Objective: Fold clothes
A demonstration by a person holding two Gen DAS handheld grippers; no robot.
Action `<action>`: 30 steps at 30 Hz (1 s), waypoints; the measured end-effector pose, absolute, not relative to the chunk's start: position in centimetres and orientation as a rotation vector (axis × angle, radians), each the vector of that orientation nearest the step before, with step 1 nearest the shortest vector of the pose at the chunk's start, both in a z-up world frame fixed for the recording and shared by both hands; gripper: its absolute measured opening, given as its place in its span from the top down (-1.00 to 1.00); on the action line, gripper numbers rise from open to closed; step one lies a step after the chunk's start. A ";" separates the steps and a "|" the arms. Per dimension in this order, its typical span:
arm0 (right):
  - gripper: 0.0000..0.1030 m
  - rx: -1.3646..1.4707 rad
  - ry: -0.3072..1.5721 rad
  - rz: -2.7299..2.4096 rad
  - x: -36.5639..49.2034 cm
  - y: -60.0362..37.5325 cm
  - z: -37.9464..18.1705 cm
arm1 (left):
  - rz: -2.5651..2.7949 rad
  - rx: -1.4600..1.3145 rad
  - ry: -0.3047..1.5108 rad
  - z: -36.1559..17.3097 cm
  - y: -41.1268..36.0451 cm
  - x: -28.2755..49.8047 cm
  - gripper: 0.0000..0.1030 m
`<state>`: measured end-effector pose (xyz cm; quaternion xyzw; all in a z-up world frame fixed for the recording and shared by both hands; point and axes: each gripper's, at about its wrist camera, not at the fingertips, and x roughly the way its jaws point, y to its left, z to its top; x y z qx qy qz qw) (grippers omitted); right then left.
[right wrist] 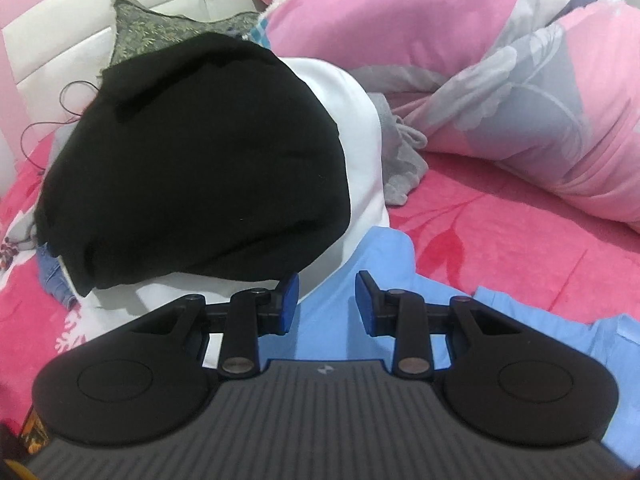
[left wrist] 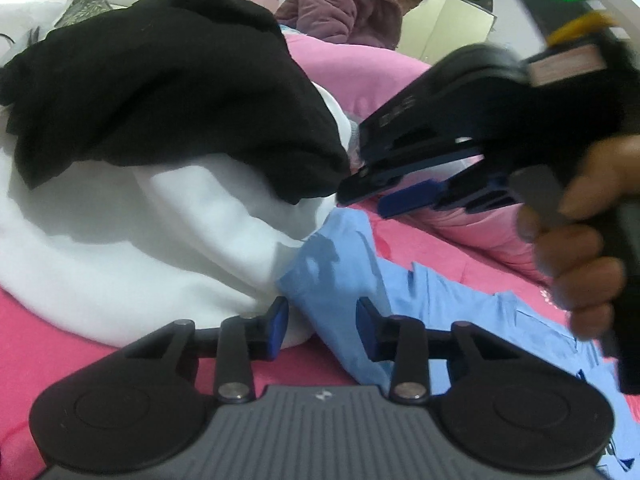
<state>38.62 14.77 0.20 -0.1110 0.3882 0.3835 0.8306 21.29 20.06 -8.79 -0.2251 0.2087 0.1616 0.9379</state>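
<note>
On the pink bed (right wrist: 500,236), beside the clothes pile, the blue shirt (right wrist: 384,256) is spread; its bunched end lies between the left gripper's (left wrist: 322,328) parted, unclenched fingers, while the right gripper (right wrist: 327,304) is held empty above it.

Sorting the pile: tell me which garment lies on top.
The black garment. It drapes over the white garment, while the blue garment lies flat on the bed in front.

No readable words anywhere. The pale label (left wrist: 566,66) on the right tool's (left wrist: 374,196) body is blurred past reading, and each tool's ribbed grey housing (right wrist: 325,370) carries only a small white emblem, no letters.
</note>
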 end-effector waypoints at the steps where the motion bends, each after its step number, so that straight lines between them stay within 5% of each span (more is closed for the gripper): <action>1: 0.42 -0.236 0.832 0.807 38.9 15.0 0.0 | 0.329 -0.463 0.430 -8.8 20.1 21.4 0.27; 5: 0.42 -0.219 0.879 0.804 40.2 16.0 -0.8 | 0.323 -0.476 0.440 -8.9 20.1 21.6 0.28; 10: 0.38 -0.283 0.922 0.773 41.0 17.6 -1.9 | 0.322 -0.473 0.447 -9.2 20.2 21.7 0.75; 13: 0.33 -0.312 0.934 0.764 41.2 18.3 -2.5 | 0.318 -0.463 0.434 -9.2 20.1 21.7 0.86; 19: 0.31 -0.346 0.952 0.739 41.6 19.2 -3.4 | 0.296 -0.415 0.388 -8.8 19.6 21.4 0.93; 24: 0.85 -0.307 0.943 0.724 41.9 18.4 -3.2 | 0.273 -0.369 0.355 -8.6 19.0 21.1 0.94; 30: 0.94 -0.167 0.905 0.740 41.8 16.0 -1.9 | 0.244 -0.267 0.296 -7.9 17.6 20.3 0.94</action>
